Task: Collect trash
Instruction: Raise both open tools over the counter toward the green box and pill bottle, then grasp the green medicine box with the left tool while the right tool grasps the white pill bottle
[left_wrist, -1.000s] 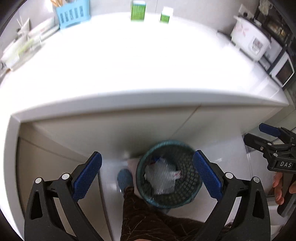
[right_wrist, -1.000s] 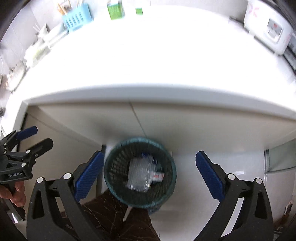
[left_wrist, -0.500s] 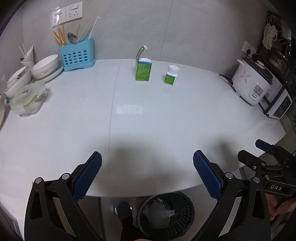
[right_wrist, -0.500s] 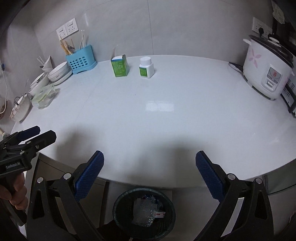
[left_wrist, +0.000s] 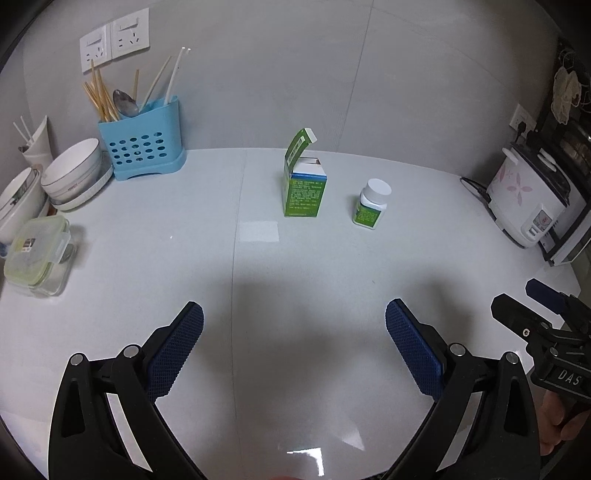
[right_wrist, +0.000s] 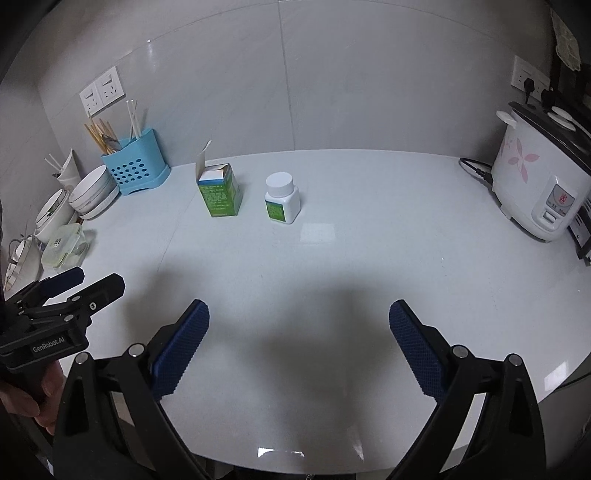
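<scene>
**Both tools lift from the bin to the counter**

The green carton (left_wrist: 305, 192), its top flap standing open, sits upright toward the back of the white counter (left_wrist: 184, 258), with the white-capped pill bottle (left_wrist: 371, 204) just beside it on its right; neither is touched. These look like the trash left to collect. A second ago both cameras looked down into a mesh wastebasket on the floor, already holding crumpled wrapping; now the view has swung up and the bin is out of sight below the counter edge. That suggests one drop-off is done and the next pickup is starting. The left tool (left_wrist: 294, 347) hangs spread wide and empty over the near counter, and the right tool (right_wrist: 299, 345) is likewise spread, gripping nothing. Both remain well apart from the carton and bottle. A blue utensil caddy (left_wrist: 142, 147), stacked bowls (left_wrist: 74, 171) and a rice cooker (right_wrist: 537, 184) line the edges.
</scene>
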